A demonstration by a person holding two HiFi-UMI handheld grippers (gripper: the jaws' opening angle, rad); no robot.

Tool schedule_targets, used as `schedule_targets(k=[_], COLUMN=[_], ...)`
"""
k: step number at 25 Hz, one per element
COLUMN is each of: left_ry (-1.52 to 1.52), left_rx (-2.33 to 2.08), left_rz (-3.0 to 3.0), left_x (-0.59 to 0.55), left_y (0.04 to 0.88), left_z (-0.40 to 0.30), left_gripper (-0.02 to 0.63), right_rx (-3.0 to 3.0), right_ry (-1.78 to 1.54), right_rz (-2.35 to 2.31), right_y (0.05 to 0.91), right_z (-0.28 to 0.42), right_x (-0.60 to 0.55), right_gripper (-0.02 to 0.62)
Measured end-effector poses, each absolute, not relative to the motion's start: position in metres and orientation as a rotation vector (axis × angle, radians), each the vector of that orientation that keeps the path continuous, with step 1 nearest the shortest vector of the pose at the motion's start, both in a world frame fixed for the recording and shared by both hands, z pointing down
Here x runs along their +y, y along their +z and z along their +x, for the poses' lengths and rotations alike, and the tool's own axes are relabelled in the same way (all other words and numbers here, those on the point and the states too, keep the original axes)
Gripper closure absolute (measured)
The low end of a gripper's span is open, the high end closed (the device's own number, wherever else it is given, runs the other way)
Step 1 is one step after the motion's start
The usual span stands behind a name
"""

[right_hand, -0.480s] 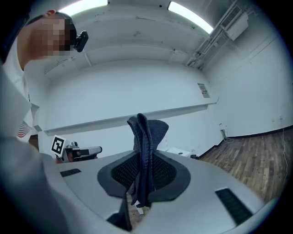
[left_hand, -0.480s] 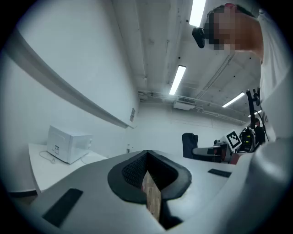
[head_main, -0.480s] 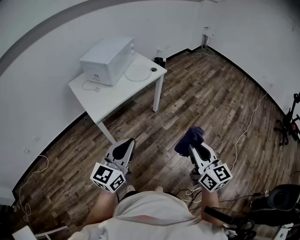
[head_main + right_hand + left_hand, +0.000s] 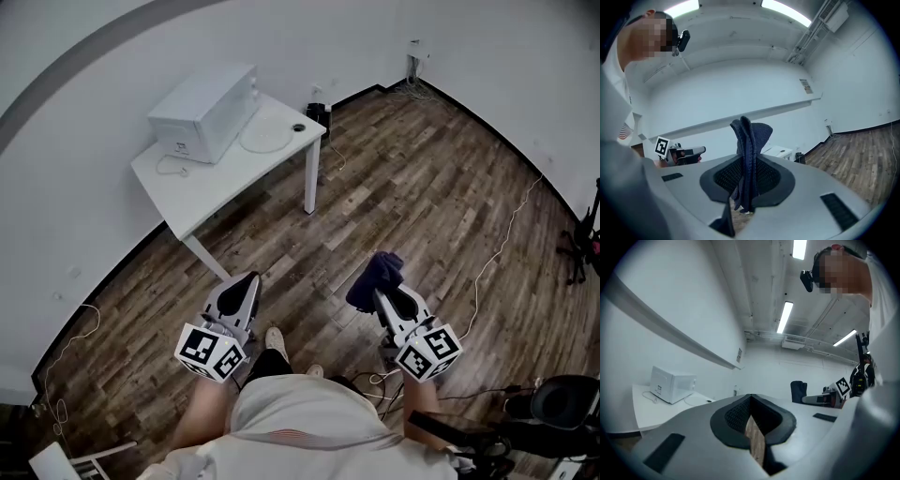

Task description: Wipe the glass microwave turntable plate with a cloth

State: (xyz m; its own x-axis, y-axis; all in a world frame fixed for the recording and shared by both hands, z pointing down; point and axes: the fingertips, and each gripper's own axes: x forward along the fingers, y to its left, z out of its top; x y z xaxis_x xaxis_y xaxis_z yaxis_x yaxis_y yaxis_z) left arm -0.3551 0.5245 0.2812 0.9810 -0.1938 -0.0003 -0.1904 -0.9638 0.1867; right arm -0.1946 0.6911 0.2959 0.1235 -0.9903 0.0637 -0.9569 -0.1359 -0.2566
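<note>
Right hand-held gripper (image 4: 746,183) clamps a dark cloth (image 4: 749,140); left hand-held gripper (image 4: 751,404) is closed, empty. Glass plate (image 4: 265,138) lies on the table (image 4: 202,192) beside the microwave (image 4: 202,112).

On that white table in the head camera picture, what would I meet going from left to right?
microwave → glass plate → small dark round thing

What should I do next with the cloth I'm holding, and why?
Probably step forward toward the table and carry the right gripper over to it. The dark cloth is clamped in its jaws, but the glass plate lies on the table beside the microwave, well out of reach across the floor.
</note>
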Motion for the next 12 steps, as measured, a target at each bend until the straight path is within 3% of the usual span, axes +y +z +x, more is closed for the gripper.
schedule_targets(k=[12], left_ry=[-0.040], left_rx=[-0.218], left_rz=[2.930], left_x=[0.497], left_y=[0.291], left_z=[-0.286], left_gripper=[0.597], right_rx=[1.934], right_ry=[-0.333], right_rz=[-2.283], right_y=[0.303], right_z=[-0.137], right_x=[0.670], right_gripper=[0.529])
